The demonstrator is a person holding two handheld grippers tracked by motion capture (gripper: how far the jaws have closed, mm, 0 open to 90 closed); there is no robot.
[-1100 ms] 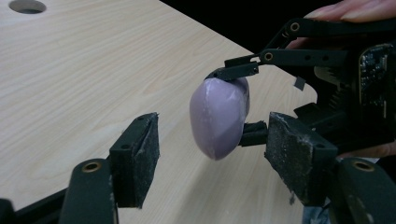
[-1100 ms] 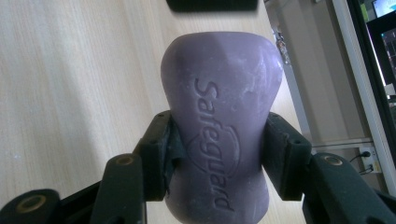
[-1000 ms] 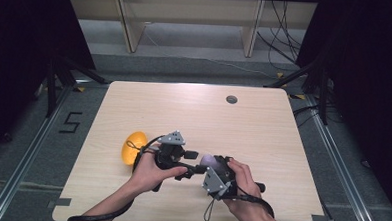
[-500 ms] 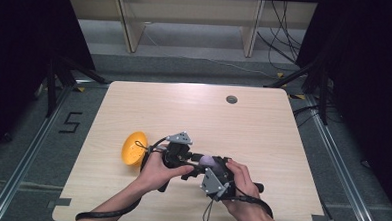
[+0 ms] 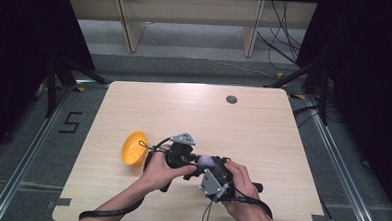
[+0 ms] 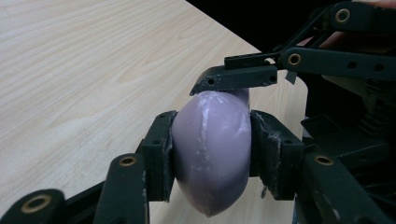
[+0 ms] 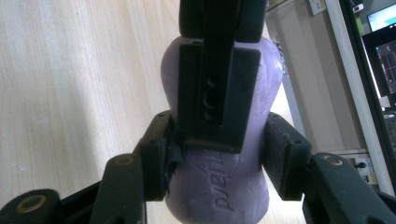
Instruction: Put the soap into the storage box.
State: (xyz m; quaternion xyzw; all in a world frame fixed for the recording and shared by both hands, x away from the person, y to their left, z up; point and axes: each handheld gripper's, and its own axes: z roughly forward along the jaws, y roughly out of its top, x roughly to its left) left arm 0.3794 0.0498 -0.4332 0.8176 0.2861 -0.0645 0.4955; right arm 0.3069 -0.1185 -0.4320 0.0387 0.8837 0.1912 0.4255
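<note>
Both the left gripper [image 6: 212, 154] and right gripper [image 7: 217, 154] clamp one smooth lilac soap-like bar [image 6: 212, 149] above the pale wooden table [image 5: 263, 128] — a handover, probably (release one side slowly).

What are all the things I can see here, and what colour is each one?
Soap bar: one, pale purple, held up off the table between both claws, near the front middle.
Bowl: one, orange-yellow, tipped on its side on the table's left part, beside the left hand.
Table: one, light wood, in the middle of the room.
Grommet: one, dark grey, round, near the table's far edge.
Shelf unit: one, beige, behind the table.
Left claw: one, black, shut on the soap bar.
Right claw: one, black, shut on the soap bar.
Hands: two, each holding a claw.
</note>
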